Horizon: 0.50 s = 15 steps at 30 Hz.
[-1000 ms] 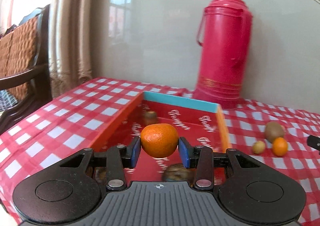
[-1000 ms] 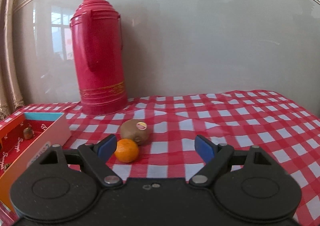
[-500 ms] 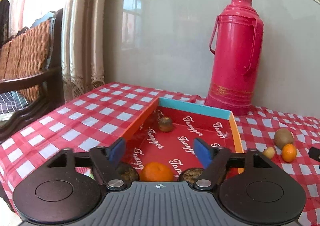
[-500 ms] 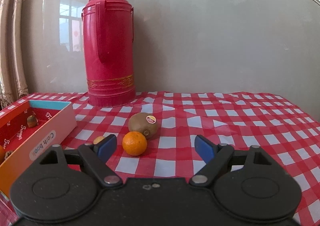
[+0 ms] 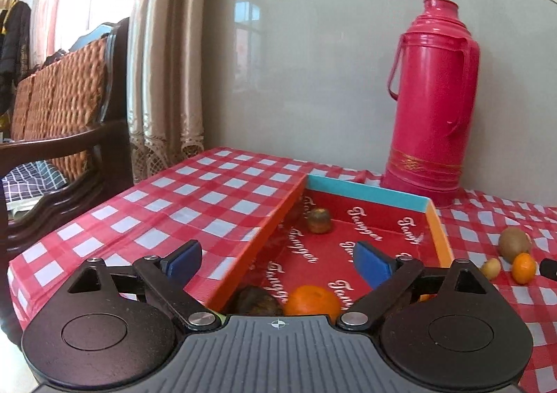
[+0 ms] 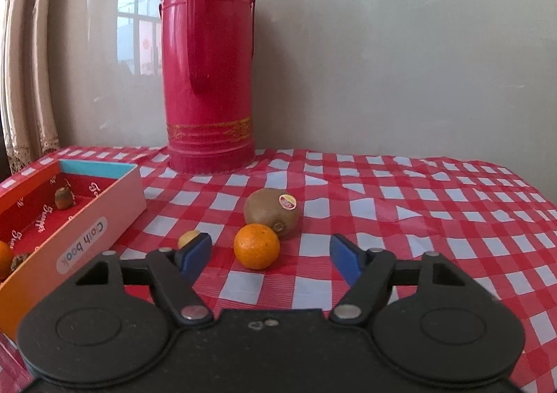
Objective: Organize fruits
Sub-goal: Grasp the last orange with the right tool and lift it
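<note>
My left gripper (image 5: 275,259) has just been opening and now stands wide with nothing between its pads, and the mandarin (image 5: 312,300) sits loose in the near end of the red box (image 5: 439,231), right below the jaws, beside a dark brown fruit (image 5: 256,300) and with another small brown one (image 5: 318,220) at the far end. Over on my right gripper (image 6: 269,253), the jaws have just been closing in a little but they're spread and touching nothing; the small orange (image 6: 256,246) lies on the checked tablecloth (image 6: 417,212) just ahead of the fingertips, a touch left of centre, with the kiwi (image 6: 271,212) right behind it, touching or nearly so, and a little yellowish fruit (image 6: 188,239) tucked behind my left pad (image 6: 195,252). I reckon that orange is light, round and firm-skinned, so it'll roll if I nudge it off-centre. I'd take it across its widest middle, pads level on opposite sides, squeezing gently so it doesn't bruise or squirt out forward into the kiwi. The pink flask (image 6: 209,79) stands well beyond, no bother.
</note>
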### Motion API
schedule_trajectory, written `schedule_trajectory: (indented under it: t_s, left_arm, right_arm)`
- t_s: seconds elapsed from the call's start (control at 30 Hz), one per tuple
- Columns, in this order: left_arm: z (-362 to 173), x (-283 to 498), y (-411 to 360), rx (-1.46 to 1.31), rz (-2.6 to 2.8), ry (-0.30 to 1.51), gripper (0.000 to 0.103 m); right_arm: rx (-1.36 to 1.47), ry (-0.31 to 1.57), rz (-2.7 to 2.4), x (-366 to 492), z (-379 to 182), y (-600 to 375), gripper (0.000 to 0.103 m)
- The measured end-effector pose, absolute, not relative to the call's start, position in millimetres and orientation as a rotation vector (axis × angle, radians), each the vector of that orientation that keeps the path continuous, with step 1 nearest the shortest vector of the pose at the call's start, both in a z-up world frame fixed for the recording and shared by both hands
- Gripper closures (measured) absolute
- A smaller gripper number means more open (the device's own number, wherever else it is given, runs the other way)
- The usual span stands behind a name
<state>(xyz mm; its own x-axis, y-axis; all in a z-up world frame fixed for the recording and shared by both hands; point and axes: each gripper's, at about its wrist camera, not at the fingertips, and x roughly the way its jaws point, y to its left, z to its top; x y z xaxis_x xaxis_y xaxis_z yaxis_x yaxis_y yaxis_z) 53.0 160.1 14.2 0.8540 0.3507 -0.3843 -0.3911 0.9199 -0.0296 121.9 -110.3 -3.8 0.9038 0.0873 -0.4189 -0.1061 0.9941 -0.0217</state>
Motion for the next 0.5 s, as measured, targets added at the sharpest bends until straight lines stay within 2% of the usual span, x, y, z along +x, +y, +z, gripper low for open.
schedule_trajectory:
  t_s: [0.23, 0.3, 0.5]
  left_arm:
    - [12.6, 44.4, 186.3, -0.136, 0.445, 0.369, 0.010]
    - [12.3, 42.3, 194.4, -0.149, 0.461, 0.367, 0.010]
    - [8.4, 37.3, 212.2, -0.147, 0.490, 0.377, 0.010]
  right_arm:
    - [-0.052, 0.499, 0.093, 143.1, -11.3, -101.4, 0.056]
    - [-0.054, 0.511, 0.100, 146.8, -12.6, -98.0, 0.064]
    - [-0.051, 0.548, 0.095, 162.8, -18.0, -91.9, 0.067]
